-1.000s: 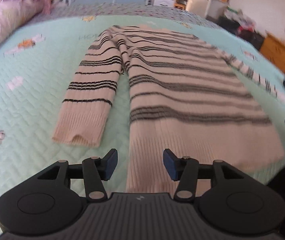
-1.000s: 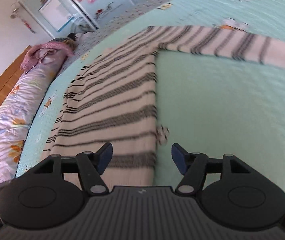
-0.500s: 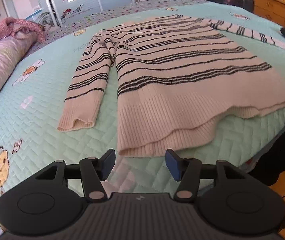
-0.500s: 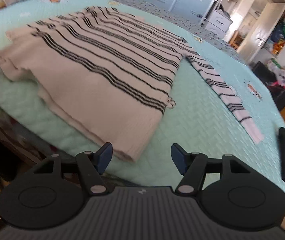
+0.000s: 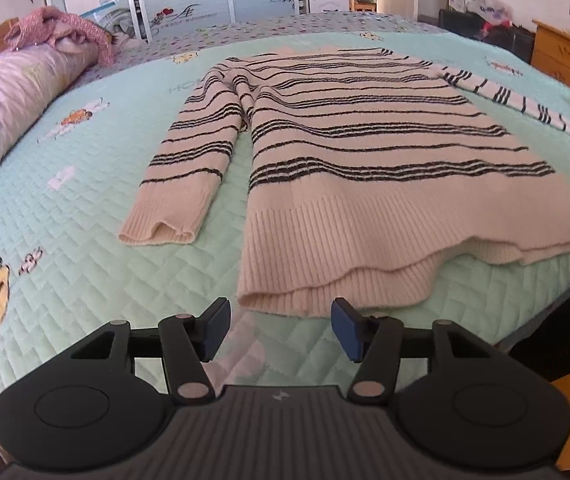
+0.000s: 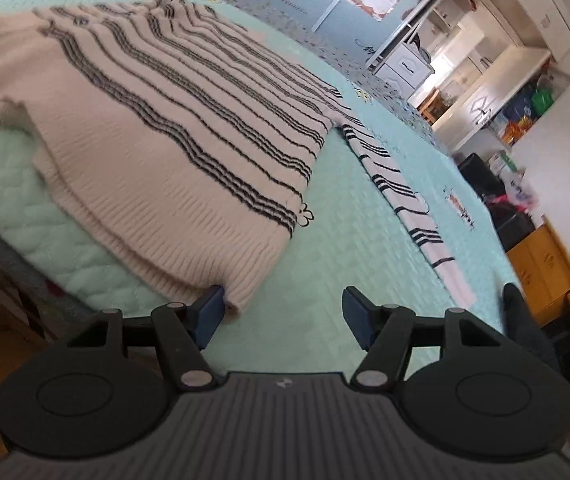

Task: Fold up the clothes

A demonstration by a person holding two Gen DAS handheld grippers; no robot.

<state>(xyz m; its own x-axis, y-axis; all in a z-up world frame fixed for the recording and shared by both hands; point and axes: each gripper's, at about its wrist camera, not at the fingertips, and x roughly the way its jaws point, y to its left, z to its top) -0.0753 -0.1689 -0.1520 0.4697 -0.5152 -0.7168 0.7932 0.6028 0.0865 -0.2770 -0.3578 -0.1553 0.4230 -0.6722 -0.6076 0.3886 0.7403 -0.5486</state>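
1. Left wrist view: striped sweater (image 5: pixel 365 168) lies flat on the quilt (image 5: pixel 65 216), long axis running straight ahead; its hem sits just beyond the left gripper (image 5: pixel 281 326).
2. Left jaws are wide apart, holding nothing.
3. Right gripper (image 6: pixel 283 314) is spread wide and empty; the hem corner lies beside its left finger, contact unclear.
4. Both are equally near.

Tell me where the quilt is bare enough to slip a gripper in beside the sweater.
Bare quilt lies left of the left sleeve, in the strip between that sleeve and the sweater body, and between body and right sleeve. The hem nearly crowds the bed's edge.
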